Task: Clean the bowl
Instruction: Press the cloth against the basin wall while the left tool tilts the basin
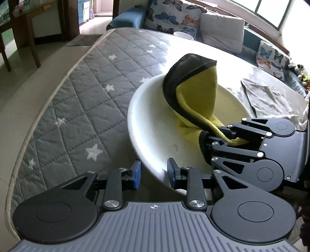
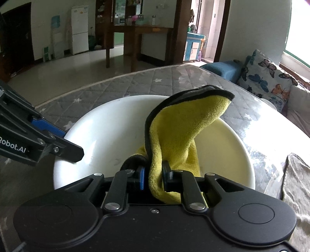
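Both tongs busy: right tongs (image 2: 153, 174) pinch the floppy cloth (image 2: 174, 124), left tongs (image 1: 154, 171) straddle the bowl (image 1: 151, 124) rim, unclenched. Slick, breakable; grip the rim.

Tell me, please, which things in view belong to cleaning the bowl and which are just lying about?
Belong to the job:
white bowl, rim between the left claw fingers
yellow cloth, clamped in the right claw

Lying about:
grey cloth
butterfly cushions
small white container
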The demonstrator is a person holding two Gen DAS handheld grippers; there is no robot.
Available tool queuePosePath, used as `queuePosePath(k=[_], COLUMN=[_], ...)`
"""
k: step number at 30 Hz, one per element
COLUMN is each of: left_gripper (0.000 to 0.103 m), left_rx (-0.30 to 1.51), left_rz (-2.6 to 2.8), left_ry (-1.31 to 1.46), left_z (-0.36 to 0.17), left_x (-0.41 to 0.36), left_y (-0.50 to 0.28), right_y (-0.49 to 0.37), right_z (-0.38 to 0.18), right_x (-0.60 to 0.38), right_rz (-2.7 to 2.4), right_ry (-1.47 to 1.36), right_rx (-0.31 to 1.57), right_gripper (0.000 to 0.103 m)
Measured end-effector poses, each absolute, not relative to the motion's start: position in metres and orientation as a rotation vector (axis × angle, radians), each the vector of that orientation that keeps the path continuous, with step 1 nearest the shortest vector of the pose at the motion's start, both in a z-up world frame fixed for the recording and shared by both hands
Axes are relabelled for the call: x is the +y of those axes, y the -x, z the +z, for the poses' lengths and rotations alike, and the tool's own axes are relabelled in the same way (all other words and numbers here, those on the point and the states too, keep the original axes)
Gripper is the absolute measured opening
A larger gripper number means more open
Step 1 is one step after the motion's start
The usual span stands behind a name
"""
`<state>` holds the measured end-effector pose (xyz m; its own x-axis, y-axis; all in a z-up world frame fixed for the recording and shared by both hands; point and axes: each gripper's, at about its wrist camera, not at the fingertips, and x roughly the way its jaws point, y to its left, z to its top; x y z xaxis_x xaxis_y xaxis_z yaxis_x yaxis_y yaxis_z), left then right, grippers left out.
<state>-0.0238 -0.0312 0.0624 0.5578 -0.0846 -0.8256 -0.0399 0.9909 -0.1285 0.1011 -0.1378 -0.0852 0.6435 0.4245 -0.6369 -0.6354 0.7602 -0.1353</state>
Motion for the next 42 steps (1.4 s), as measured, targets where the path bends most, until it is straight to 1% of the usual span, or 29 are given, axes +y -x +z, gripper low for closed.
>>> queuePosePath(k=[16, 31, 33, 42], left_gripper=[0.026, 0.029, 0.03, 0.033], left_rx=[0.974, 0.994, 0.996, 0.996], left_rz=[0.001, 0.054, 0.059, 0.104], left_ry=[0.103, 0.08, 0.075, 0.03], left_z=[0.059, 0.053, 0.052, 0.051], left_x=[-0.029, -0.039, -0.04, -0.05], left_y=[-0.003, -0.014, -0.014, -0.017], right_y=[-0.137, -0.142, -0.141, -0.138], right_z=[-0.086, -0.084, -0.084, -0.086], right_x=[-0.152, -0.151, -0.149, -0.152], right_rz=[0.513, 0.471, 0.467, 0.471], right_ry=[0.259, 0.239, 0.239, 0.215], right_rx=[0.643, 0.655, 0.657, 0.647], right_gripper=[0.017, 0.018, 0.02, 0.02])
